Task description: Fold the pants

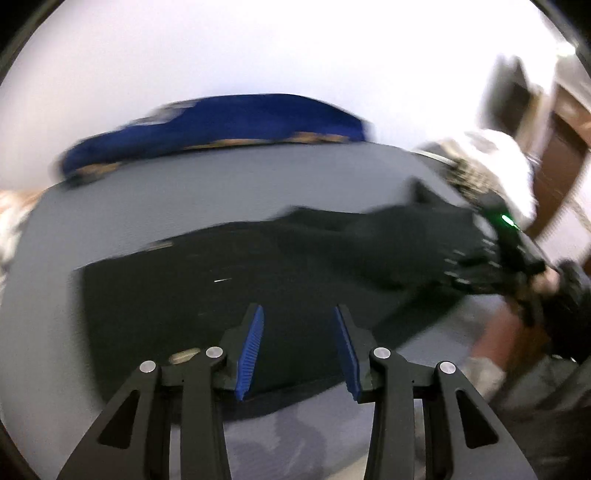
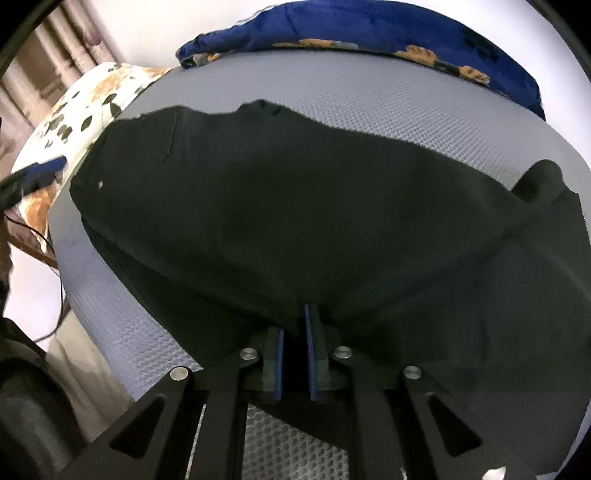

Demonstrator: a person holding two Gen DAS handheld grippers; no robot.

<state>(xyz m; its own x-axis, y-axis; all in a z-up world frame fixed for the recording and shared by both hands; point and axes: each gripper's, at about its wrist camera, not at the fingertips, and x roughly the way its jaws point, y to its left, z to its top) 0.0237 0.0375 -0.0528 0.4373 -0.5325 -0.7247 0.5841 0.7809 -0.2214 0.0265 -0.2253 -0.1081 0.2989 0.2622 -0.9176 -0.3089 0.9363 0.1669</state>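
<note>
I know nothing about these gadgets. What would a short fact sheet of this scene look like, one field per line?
garment: black pants, spread over the grey mat
left gripper: open, nothing between its blue pads, above the pants
right gripper: shut on a pinch of the pants' fabric
behind the mat: blue patterned cushion
at the mat's left end: white floral cushion
picture quality: left wrist view blurred, right wrist view sharp
</note>
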